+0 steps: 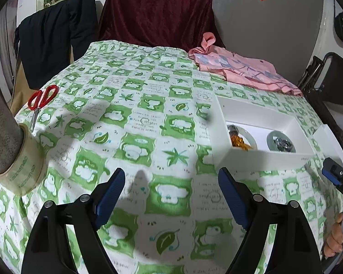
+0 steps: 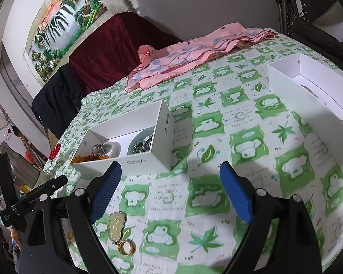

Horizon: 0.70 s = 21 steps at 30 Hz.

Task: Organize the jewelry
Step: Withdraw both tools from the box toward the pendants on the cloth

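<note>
Now white box (image 2: pixel 135 141) w/ gold & silver jewelry inside.

Bench (image 2: pixel 217 137) layout: box (image 2: pixel 135 159) sits mid-left in right-wrist view, holding two dishes (image 2: pixel 139 146) with jewelry. Lid (image 2: pixel 308 91) lies well apart to its right. Cloth (image 2: pixel 183 57) is behind both, at far edge. Pendant (image 2: pixel 117 225) and ring (image 2: pixel 127 247) lie near edge, touching. Scissors (image 1: pixel 41 100) and tape (image 1: pixel 22 162) are far left.
</note>
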Each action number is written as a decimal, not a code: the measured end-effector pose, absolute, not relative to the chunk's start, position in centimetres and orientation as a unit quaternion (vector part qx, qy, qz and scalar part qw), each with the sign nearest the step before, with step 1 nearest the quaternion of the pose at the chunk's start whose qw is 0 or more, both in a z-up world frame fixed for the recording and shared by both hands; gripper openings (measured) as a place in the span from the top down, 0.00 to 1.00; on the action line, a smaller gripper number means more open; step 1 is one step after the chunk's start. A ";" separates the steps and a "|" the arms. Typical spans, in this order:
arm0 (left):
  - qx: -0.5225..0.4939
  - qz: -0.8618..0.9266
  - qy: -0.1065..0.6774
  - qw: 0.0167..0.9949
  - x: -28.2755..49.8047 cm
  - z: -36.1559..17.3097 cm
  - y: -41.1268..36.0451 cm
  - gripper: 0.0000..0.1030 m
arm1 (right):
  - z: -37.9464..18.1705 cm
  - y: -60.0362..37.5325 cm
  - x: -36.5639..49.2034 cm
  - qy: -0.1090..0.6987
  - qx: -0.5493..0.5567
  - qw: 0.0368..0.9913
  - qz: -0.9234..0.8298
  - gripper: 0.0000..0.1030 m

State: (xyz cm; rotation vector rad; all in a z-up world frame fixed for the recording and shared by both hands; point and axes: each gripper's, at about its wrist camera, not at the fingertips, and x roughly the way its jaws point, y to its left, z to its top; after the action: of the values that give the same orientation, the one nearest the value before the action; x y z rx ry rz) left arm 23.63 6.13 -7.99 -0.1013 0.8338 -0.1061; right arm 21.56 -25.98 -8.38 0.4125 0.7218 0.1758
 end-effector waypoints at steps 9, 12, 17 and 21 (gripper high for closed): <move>-0.043 -0.050 0.410 0.910 21.9 -8.3 6.0 0.19 | -8.7 -25.7 20.1 0.353 0.202 0.909 0.087 0.17; -0.042 -0.050 0.412 0.909 21.4 -8.4 6.0 0.19 | -8.7 -25.3 19.6 0.354 0.195 0.910 0.089 0.17; -0.038 -0.052 0.417 0.907 20.5 -8.7 5.9 0.17 | -8.8 -25.2 19.1 0.354 0.193 0.911 0.087 0.17; -0.030 -0.057 0.416 0.907 19.8 -8.7 5.6 0.16 | -8.9 -25.5 18.7 0.355 0.201 0.909 0.086 0.17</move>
State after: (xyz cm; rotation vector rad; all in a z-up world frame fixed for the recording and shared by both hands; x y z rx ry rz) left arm 19.78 5.62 -8.75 -0.0614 0.8592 -0.1171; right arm 18.70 -25.51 -8.91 0.4148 0.7333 0.1768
